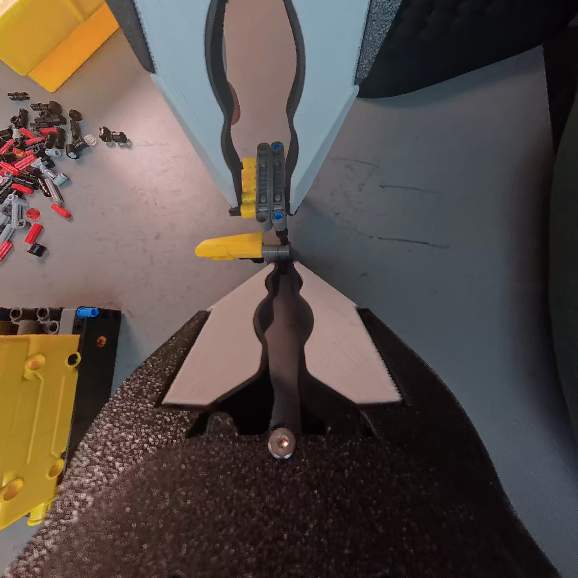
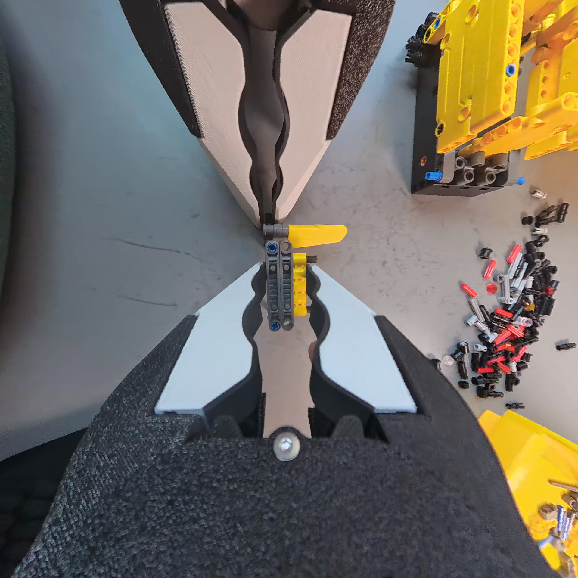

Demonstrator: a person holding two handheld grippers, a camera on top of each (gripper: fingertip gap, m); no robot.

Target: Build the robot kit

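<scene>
**Two grippers nose to nose over a small brick assembly**

Left wrist view: the left gripper (image 1: 283,266) has its pale jaws pressed almost together on a thin black stub. The stub sticks out of a grey connector (image 1: 276,251), which carries a yellow pointed piece (image 1: 230,247) jutting off to one side. It's a tip-only pinch, so it probably needs steady, square pressure or the stub could twist out. Opposite it, the right gripper (image 1: 264,211) comes in from the top, its light-blue jaws pinching a pair of grey beams (image 1: 270,184) with a yellow block stack (image 1: 249,187) on their side. The beam ends sit right at the connector; whether they're actually joined can't be told from here. Everything is held up off the surface (image 1: 438,281). Off to the side are a heap of loose pins (image 1: 31,162), a yellow bin (image 1: 47,40) and a yellow and black model (image 1: 37,406), all well apart from the jaws.

Right wrist view: same setup flipped. The right gripper (image 2: 284,267) clamps the grey beams (image 2: 280,287) about halfway along, which looks like a solid hold. The left gripper (image 2: 269,220) meets it from above. The pointed piece (image 2: 317,234) sticks out sideways, and it's the one thing likely to snag. The loose pins (image 2: 516,328) and the model (image 2: 484,93) stay out of the way.
</scene>
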